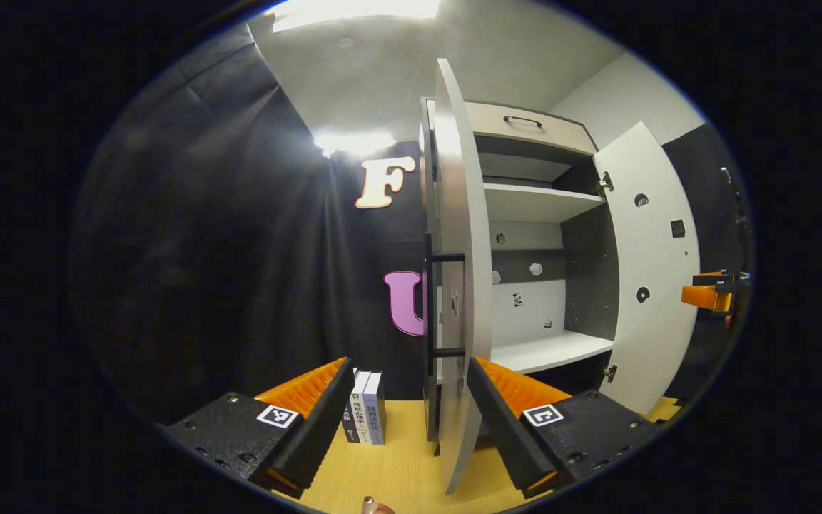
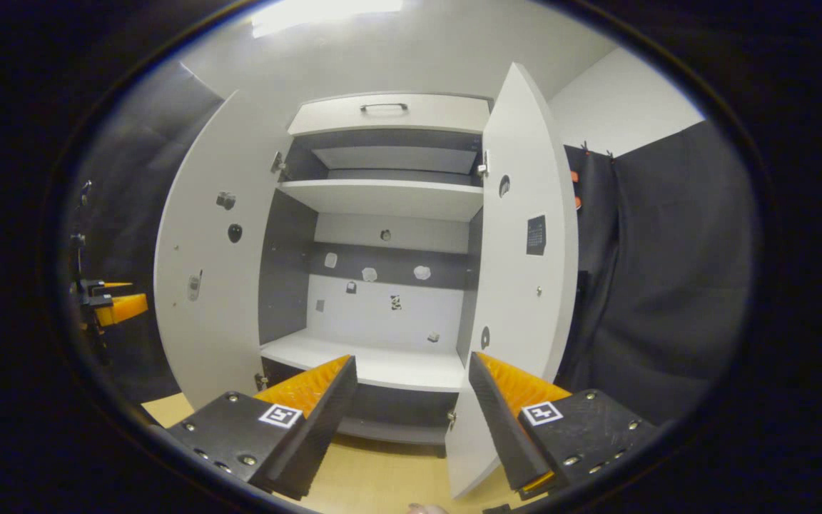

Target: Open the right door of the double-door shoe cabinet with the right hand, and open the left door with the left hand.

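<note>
The white shoe cabinet [image 2: 382, 196] stands with both doors swung out, its shelves bare. In the left gripper view the left door [image 1: 462, 235] is seen edge-on, its black bar handle [image 1: 431, 300] on the outer face. My left gripper [image 1: 411, 364] is open; the door's lower edge stands between its fingers, close to the right-hand finger [image 1: 504, 421]. The right door [image 1: 650, 271] stands wide beyond it. In the right gripper view my right gripper [image 2: 411, 364] is open, facing the cabinet's inside, with the right door [image 2: 525, 285] just beside its right-hand finger [image 2: 500, 414]. The left door [image 2: 211, 271] stands open at left.
A drawer with a black handle [image 2: 384, 107] tops the cabinet. A few upright books [image 1: 367, 417] stand on the wooden surface [image 1: 397, 471] left of the cabinet. Black cloth hangs on both sides. The other gripper shows far off at each view's edge [image 1: 711, 293] [image 2: 115, 303].
</note>
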`<action>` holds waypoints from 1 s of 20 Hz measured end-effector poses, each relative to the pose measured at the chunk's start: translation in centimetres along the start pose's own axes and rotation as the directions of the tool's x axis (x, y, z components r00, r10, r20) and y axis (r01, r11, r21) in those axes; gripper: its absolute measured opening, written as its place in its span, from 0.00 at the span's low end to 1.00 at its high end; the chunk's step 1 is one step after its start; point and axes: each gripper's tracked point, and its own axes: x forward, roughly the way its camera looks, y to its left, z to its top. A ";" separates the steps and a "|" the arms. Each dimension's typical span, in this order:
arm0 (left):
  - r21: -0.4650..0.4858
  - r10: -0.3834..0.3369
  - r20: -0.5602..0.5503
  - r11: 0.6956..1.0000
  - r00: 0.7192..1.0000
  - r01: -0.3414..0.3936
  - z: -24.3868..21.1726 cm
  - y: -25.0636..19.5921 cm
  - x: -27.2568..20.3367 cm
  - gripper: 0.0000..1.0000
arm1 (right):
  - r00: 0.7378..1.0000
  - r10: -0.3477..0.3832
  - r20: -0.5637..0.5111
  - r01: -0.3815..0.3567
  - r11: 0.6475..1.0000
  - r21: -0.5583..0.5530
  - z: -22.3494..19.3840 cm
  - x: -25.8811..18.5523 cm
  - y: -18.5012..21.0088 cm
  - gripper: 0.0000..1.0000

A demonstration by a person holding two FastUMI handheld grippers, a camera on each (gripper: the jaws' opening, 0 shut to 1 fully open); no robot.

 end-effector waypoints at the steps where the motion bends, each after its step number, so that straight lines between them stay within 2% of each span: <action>1: 0.017 0.011 0.015 1.000 1.000 -0.011 1.1 -0.4 -0.8 0.98 | 1.000 0.011 -0.001 -0.011 1.000 0.003 0.0 0.0 0.2 0.96; 3: 0.035 0.010 0.050 0.999 0.999 -0.011 3.5 -2.2 -1.9 0.97 | 0.999 0.033 -0.004 -0.033 0.999 0.016 -0.2 0.2 0.5 0.96; 6: 0.031 -0.091 0.112 0.996 0.989 0.089 6.3 -8.0 -2.1 0.94 | 0.998 0.066 -0.004 -0.066 0.997 0.042 -0.3 0.5 1.2 0.96; 9: 0.035 -0.180 0.174 0.984 0.968 0.176 7.6 -13.4 -1.1 0.97 | 0.995 0.095 0.000 -0.095 0.993 0.074 -0.3 0.4 2.1 0.96; 14: -0.079 -0.321 0.159 0.939 0.934 0.336 6.3 -20.9 0.4 0.98 | 0.995 0.099 0.010 -0.099 0.988 0.119 -0.2 0.4 2.4 0.96; 20: -0.165 -0.331 0.092 0.925 0.939 0.342 3.7 -22.9 2.0 0.98 | 0.993 0.111 0.027 -0.114 0.981 0.155 0.2 0.3 3.2 0.96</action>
